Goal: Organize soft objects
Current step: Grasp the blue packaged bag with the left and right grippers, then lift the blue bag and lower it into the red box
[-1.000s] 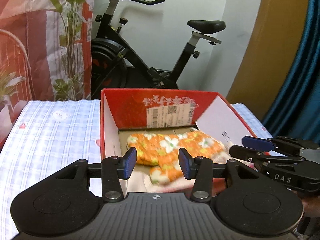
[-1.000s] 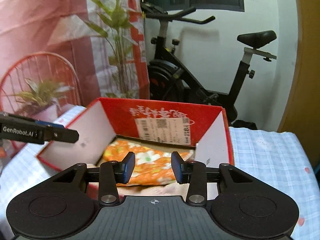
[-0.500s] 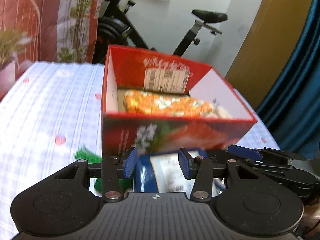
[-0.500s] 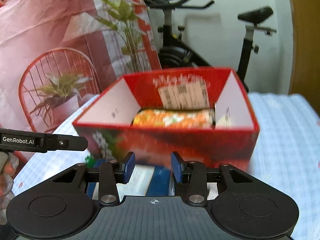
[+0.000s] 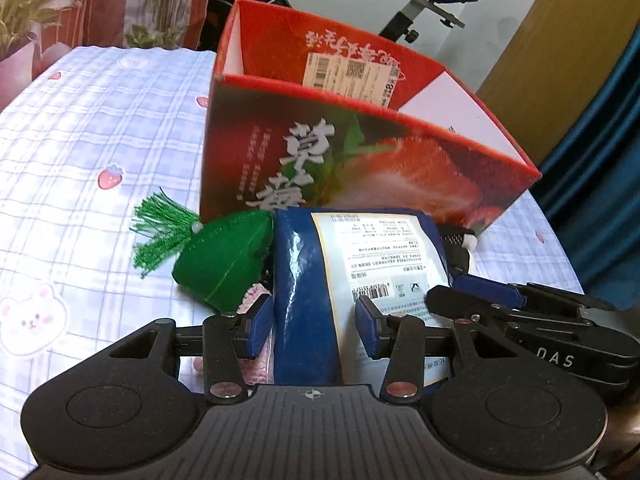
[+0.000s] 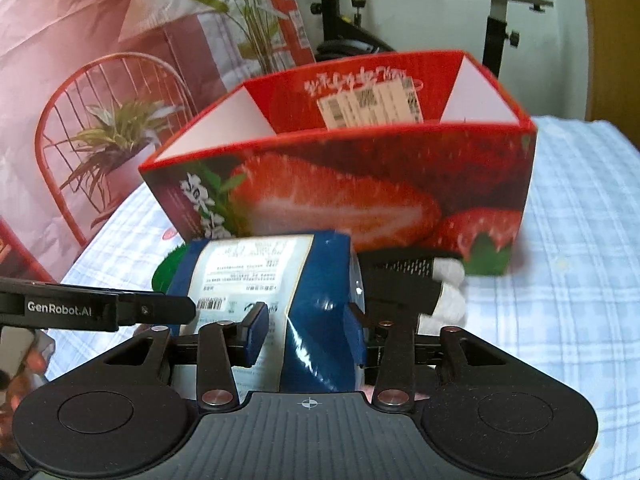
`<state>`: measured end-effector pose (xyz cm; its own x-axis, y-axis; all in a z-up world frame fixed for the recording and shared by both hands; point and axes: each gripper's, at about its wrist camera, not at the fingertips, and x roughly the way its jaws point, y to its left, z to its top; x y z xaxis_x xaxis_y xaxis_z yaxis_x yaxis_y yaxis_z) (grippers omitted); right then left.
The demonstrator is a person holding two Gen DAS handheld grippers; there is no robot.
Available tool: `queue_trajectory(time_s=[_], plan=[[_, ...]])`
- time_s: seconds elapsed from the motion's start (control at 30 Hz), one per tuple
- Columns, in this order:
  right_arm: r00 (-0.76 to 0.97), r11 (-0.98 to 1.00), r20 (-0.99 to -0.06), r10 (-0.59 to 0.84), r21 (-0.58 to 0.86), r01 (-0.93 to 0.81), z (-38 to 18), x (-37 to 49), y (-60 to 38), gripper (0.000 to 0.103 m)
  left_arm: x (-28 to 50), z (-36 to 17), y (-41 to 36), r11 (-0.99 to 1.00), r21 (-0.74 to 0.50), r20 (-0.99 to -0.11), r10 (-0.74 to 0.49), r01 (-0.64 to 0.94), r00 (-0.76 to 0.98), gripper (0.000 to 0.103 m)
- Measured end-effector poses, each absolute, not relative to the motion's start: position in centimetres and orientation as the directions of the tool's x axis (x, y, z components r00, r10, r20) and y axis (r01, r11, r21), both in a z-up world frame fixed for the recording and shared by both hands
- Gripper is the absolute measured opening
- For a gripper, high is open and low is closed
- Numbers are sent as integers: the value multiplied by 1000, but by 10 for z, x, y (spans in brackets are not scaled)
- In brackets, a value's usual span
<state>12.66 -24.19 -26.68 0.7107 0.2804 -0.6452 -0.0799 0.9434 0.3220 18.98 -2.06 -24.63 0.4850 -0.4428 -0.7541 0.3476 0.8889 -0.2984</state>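
A blue pack with a white label point(image 5: 312, 272) lies on the bed in front of the red strawberry box point(image 5: 360, 160). My left gripper point(image 5: 313, 330) hovers low over the pack with its jaws apart, and its pads do not press it. My right gripper point(image 6: 306, 334) comes at the same blue pack point(image 6: 320, 280) from the other side. Its jaws are opening, with the pack under and between them but not squeezed. A green felt piece with a tassel point(image 5: 224, 264) lies left of the pack. A black and white fabric item point(image 6: 400, 284) lies to its right.
A pink knitted piece point(image 5: 254, 294) peeks out under the pack. The checked bedsheet point(image 5: 80, 140) spreads to the left. Behind the box point(image 6: 360, 184) stand an exercise bike point(image 6: 340, 12), a potted plant point(image 6: 116, 140) and a red wire chair point(image 6: 80, 92). A blue curtain point(image 5: 600, 160) hangs at the right.
Both grippers have dropped from over the open box to its front side, down onto the blue pack. The orange floral cloth inside the box is now hidden behind the box wall.
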Motion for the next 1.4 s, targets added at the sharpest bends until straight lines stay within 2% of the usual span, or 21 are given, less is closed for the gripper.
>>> queue_trajectory(time_s=[0.47, 0.57, 0.7, 0.93, 1.13, 1.4], plan=[[698, 939, -653, 295, 334, -85, -277, 127, -240, 44, 186, -256, -24, 882, -309, -749, -456, 356, 480, 47], [694, 936, -653, 305, 338, -93, -276, 127, -239, 45, 185, -255, -24, 880, -299, -748, -456, 370, 482, 42], [693, 931, -646, 320, 350, -104, -274, 125, -240, 38, 186, -253, -20, 879, -313, -743, -463, 360, 483, 35], [714, 933, -623, 320, 340, -122, -266, 119, -238, 27, 182, -249, -19, 878, -311, -736, -465, 364, 493, 33], [751, 935, -577, 322, 319, -155, -250, 111, -236, 24, 177, -236, -14, 871, -313, -703, -481, 380, 524, 33], [812, 941, -488, 320, 262, -213, -216, 105, -237, 24, 170, -194, -9, 854, -286, -611, -512, 434, 604, 33]])
